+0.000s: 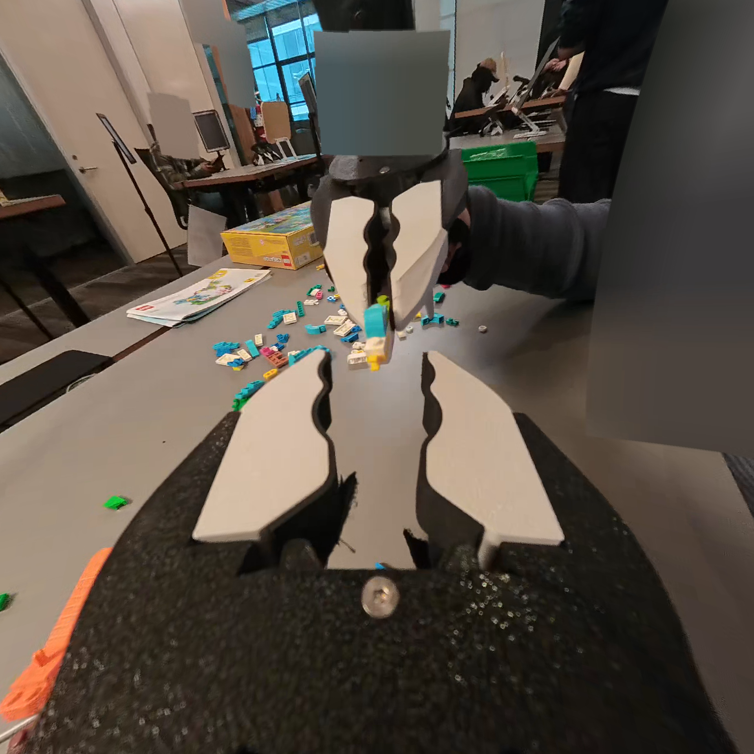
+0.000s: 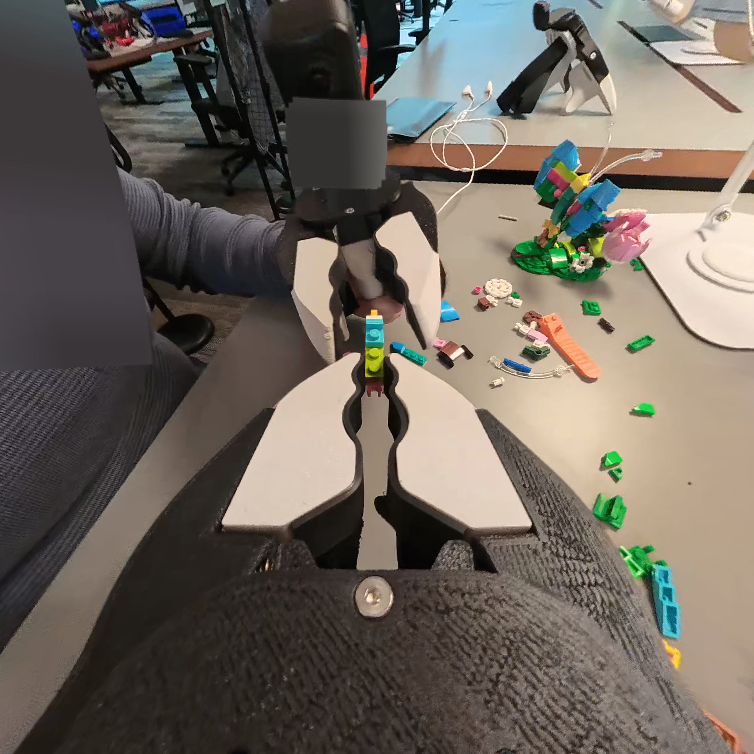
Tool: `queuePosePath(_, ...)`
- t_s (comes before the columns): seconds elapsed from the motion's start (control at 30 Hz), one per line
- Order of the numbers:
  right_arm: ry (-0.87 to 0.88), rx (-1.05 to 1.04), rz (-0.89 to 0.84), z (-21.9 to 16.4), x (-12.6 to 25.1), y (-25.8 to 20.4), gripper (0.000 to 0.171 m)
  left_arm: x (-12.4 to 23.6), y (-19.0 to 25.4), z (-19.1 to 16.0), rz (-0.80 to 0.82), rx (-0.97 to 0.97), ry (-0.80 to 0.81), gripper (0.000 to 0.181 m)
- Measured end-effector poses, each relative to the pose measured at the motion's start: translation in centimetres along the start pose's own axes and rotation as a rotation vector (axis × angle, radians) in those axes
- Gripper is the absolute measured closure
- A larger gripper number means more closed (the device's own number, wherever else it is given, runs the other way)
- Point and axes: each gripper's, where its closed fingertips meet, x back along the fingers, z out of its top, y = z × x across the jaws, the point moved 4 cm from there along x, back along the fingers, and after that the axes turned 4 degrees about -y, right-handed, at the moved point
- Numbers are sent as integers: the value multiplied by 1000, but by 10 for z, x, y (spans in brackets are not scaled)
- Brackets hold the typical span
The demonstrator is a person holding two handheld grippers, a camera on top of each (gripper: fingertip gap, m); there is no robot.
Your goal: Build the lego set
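Note:
My right gripper (image 2: 375, 358) is shut on a small stacked brick piece (image 2: 374, 359) with lime, teal, white and yellow parts, and holds it above the grey table (image 2: 530, 428). The piece also shows in the left wrist view (image 1: 376, 326), hanging from the right gripper (image 1: 381, 323). My left gripper (image 1: 376, 358) is open and empty, facing the right one. Its fingers (image 2: 412, 277) stand on either side of the piece's far end without touching it.
Loose bricks (image 1: 285, 338) lie scattered mid-table, with an instruction booklet (image 1: 196, 298) and a yellow box (image 1: 269, 245) behind. A built flower model (image 2: 571, 220), an orange brick separator (image 2: 567, 347), green bricks (image 2: 610, 510) and a white lamp base (image 2: 726, 265) sit to the right. My left and right fingertips are right by each other. From either gripper's tips it is about 20 cm to the orange brick separator (image 2: 567, 347).

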Motion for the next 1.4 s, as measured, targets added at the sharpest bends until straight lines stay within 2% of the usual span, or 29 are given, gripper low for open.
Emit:
queuePosePath(0.17,-13,34,2,-1,-2,-2,165,-1,3,-2,-21,-18,-13,159)
queuePosePath(0.5,-34,61,3,-4,-3,-3,164,0,4,-3,-68,20,-7,173)
queuePosePath(0.63,-36,83,-47,-2,0,1,163,1,1,-2,-25,-5,-27,173)
queuePosePath(0.73,-11,122,-187,12,32,10,154,4,-8,-3,59,-11,-31,173)
queuePosePath(0.9,-45,119,-445,21,113,15,153,16,-30,-2,168,94,29,173)
queuePosePath(1.0,-155,83,-621,2,162,11,154,18,-32,-1,178,108,43,173)
queuePosePath(1.17,-384,-127,-859,-59,234,4,154,10,-21,0,170,68,31,173)
queuePosePath(1.27,-378,-208,-936,-87,254,-4,154,1,-15,-5,159,40,7,173)
queuePosePath(1.4,-236,-247,-948,-106,251,-9,154,-6,-6,-8,134,1,-26,173)
